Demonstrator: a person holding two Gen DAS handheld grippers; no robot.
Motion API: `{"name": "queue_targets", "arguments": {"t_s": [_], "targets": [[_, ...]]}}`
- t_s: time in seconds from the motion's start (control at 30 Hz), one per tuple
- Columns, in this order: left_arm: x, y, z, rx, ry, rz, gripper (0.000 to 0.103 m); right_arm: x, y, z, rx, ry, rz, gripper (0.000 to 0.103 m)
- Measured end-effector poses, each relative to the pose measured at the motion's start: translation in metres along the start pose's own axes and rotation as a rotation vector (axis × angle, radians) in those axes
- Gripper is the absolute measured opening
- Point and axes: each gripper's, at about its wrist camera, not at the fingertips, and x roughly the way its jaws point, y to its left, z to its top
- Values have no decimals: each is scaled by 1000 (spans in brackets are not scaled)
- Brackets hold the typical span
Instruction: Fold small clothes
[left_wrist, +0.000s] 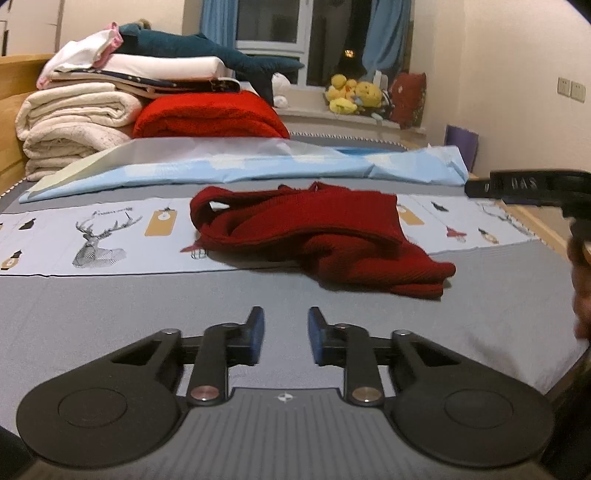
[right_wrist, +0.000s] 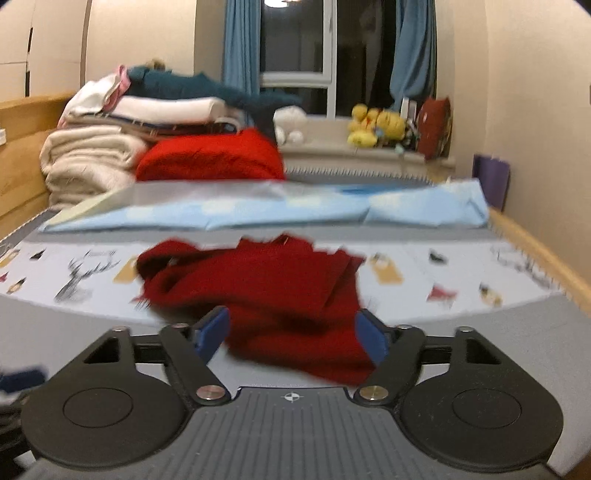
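A crumpled dark red knitted garment (left_wrist: 314, 236) lies on the grey bed cover (left_wrist: 110, 314), partly over a pale strip printed with deer. In the left wrist view my left gripper (left_wrist: 286, 332) sits short of the garment's near edge, its blue pads a narrow gap apart with only bed cover between them. The right gripper's black body (left_wrist: 535, 188) and a hand (left_wrist: 581, 288) show at the right edge. In the blurred right wrist view my right gripper (right_wrist: 293, 332) stands wide open, and the garment's (right_wrist: 258, 291) near corner lies between the fingers without touching the pads.
A stack of folded blankets (left_wrist: 74, 122) and a red blanket (left_wrist: 210, 114) fill the far left. A light blue sheet (left_wrist: 258, 162) lies across the bed behind the garment. Plush toys (left_wrist: 351, 94) sit on the window sill. A wooden bed rail (right_wrist: 535, 251) runs along the right.
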Motion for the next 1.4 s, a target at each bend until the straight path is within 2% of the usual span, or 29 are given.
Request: {"name": "queue_targets", "arguments": {"t_s": [0.07, 0.17, 0.27, 0.3, 0.43, 0.53, 0.57, 0.6, 0.63, 0.7, 0.77, 0.8, 0.87, 0.9, 0.97, 1.0, 1.13, 1.23, 1.33, 1.4], "targets": [[7, 0, 2, 9, 31, -10, 22, 15, -19, 3, 24, -16, -14, 55], [27, 0, 12, -7, 68, -39, 21, 34, -39, -4, 91, 57, -40, 49], [59, -8, 33, -10, 82, -53, 19, 37, -52, -1, 133, 54, -35, 50], [71, -13, 40, -46, 123, -80, 19, 40, -57, -1, 138, 60, -40, 50], [131, -29, 78, -129, 149, -147, 19, 47, -69, 0, 197, 95, -20, 50], [184, -34, 101, -244, 204, -181, 21, 47, -73, 2, 182, 85, -27, 50], [200, -35, 105, -289, 224, -188, 24, 47, -74, 2, 177, 82, -26, 50], [215, -35, 108, -335, 248, -189, 34, 47, -75, 2, 173, 81, -24, 50], [230, -34, 110, -386, 275, -188, 39, 47, -77, 2, 169, 81, -21, 51], [258, -33, 112, -477, 309, -172, 42, 48, -80, 3, 171, 84, -20, 52], [279, -32, 113, -528, 331, -168, 50, 49, -84, 4, 183, 87, -19, 54], [290, -32, 114, -555, 345, -171, 51, 49, -86, 4, 189, 87, -20, 55], [303, -29, 117, -578, 361, -168, 50, 50, -89, 4, 196, 88, -26, 57], [309, -28, 119, -581, 374, -166, 42, 50, -90, 4, 198, 90, -31, 58], [312, -21, 122, -555, 402, -141, 17, 51, -90, 4, 200, 97, -42, 59], [308, -15, 125, -541, 406, -156, 12, 52, -90, 3, 200, 100, -52, 59], [260, 21, 136, -436, 322, -234, 10, 56, -93, 2, 219, 108, -83, 59], [210, 72, 133, -322, 306, -275, 8, 58, -94, 3, 245, 107, -93, 59], [164, 133, 115, -224, 334, -252, 8, 57, -94, 1, 252, 97, -119, 59], [145, 182, 94, -146, 385, -183, 8, 56, -95, 0, 270, 98, -128, 59]]}}
